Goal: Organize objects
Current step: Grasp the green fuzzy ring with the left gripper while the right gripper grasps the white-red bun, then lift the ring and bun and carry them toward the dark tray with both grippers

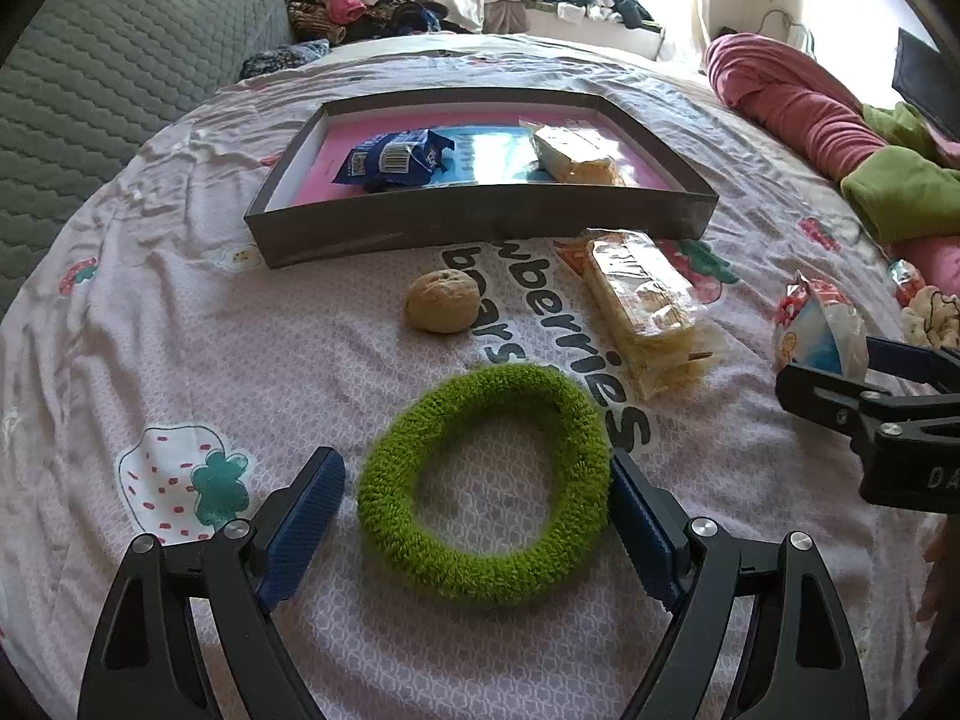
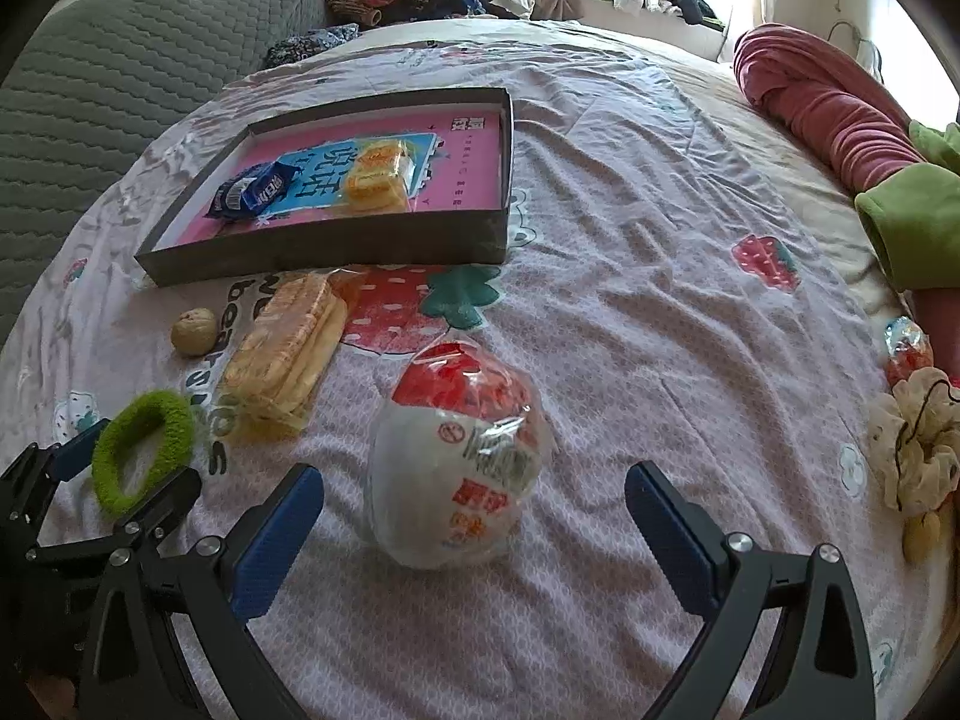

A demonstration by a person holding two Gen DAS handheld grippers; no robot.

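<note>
We see the left gripper (image 1: 477, 516) spread wide astride the flat-lying green scrunchie (image 1: 483, 483), while the equally spread right gripper (image 2: 474, 522) brackets the wrapped snack bag (image 2: 459, 456).

I'm seeing a fuzzy green cloth ring (image 1: 483, 483), a glossy plastic-wrapped snack (image 2: 459, 459), and a wrinkled matt bedsheet (image 2: 648, 228).

We can't read the crinkly blue snack wrapper (image 1: 393, 159), and the frilly cream scrunchie (image 2: 915, 456) gets cropped.
</note>
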